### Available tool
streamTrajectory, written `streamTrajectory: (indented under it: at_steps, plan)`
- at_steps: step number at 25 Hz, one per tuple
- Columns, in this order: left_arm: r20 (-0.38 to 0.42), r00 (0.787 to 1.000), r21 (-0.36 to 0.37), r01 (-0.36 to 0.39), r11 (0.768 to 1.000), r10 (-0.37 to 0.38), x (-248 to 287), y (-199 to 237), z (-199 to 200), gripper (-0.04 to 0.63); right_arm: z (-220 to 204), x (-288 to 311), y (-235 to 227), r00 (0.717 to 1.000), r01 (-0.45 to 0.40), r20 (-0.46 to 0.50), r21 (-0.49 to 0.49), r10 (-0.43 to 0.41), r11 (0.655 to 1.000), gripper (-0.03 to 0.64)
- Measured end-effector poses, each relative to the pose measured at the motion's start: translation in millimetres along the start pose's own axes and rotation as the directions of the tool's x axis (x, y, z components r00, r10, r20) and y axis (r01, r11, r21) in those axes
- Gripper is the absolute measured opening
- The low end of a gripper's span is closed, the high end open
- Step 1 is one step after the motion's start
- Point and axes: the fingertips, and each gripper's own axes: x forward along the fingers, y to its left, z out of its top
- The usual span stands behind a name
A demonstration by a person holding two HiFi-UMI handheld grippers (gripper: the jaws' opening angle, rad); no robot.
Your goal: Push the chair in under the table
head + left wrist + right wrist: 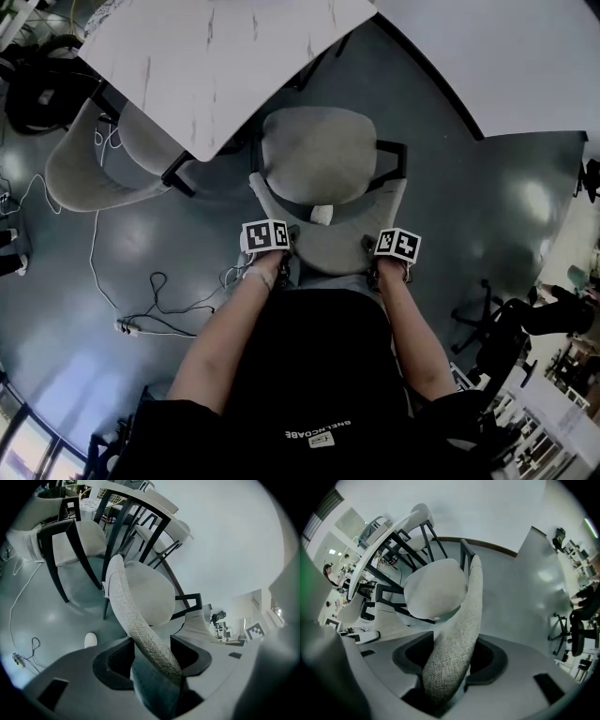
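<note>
Grey floor (122, 253) surrounds the white surface (225, 66), whose corner just overlaps the chair (319, 155) seat. Left claw (152, 656) and right claw (449, 660) each clamp the backrest rim (328, 246). An uneven push could swing the chair against the surface's leg (178, 174) or the neighbouring chair (89, 173).

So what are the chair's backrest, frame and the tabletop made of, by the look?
Backrest: pale woven fabric, matte; coarse weave shows. Frame: black, smooth, painted wood or metal, cannot tell. Tabletop: white with grey veins, marble look, possibly laminate.
</note>
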Motion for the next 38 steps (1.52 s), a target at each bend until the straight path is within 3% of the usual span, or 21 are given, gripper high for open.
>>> streamTrajectory:
  at_steps: [8,19,32,38]
  plan:
    - [0.020,0.999,-0.061,0.032,0.998,-0.031,7,-6,16,0.247,40,5,7,1.000,0.010,-0.025,-0.120,-0.013,0.993,0.224]
    - [0.054,0.996,-0.144,0.076,0.987,-0.069,17,-15,44,0.257,104,12,22,1.000,0.015,-0.015,-0.288,-0.021,0.958,0.224]
    - [0.102,0.990,-0.180,0.110,0.978,-0.093,35,-37,82,0.267,162,17,20,1.000,0.020,-0.004,-0.352,-0.023,0.936,0.224]
    - [0.144,0.988,-0.232,0.096,0.968,-0.064,43,-51,86,0.265,178,16,9,0.997,0.000,-0.065,-0.387,-0.028,0.922,0.225]
